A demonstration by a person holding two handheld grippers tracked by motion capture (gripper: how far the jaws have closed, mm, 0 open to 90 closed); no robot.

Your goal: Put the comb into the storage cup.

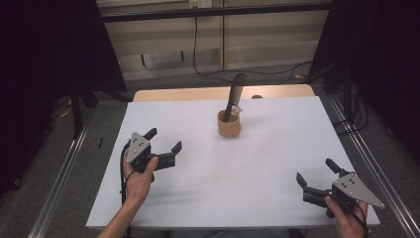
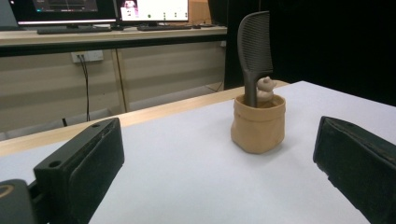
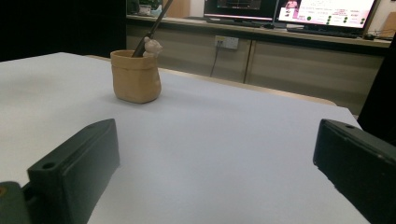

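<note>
Tan cup [image 1: 229, 126] upright, mid-tabletop toward far edge; dark comb [image 1: 235, 95] standing in it, leaning slightly, small tan figurine [image 1: 236, 109] tucked beside comb at rim. Same cup [image 2: 258, 123] and comb [image 2: 254, 51] straight ahead in left claw view, figurine [image 2: 265, 88] behind comb stem. Cup [image 3: 136, 76] upper left in right claw view, well apart from claw. White tabletop [image 1: 208, 188] otherwise bare. Left claw [image 1: 165, 144] near-left of cup, jaws wide apart, nothing held. Right claw [image 1: 317, 174] at near-right corner, jaws apart, nothing held. Step judged: pre-reach, nothing touched yet. Next move likely: left claw forward to comb, close on stem above rim, lift straight up; cup light, may tip, right claw could steady it.
</note>
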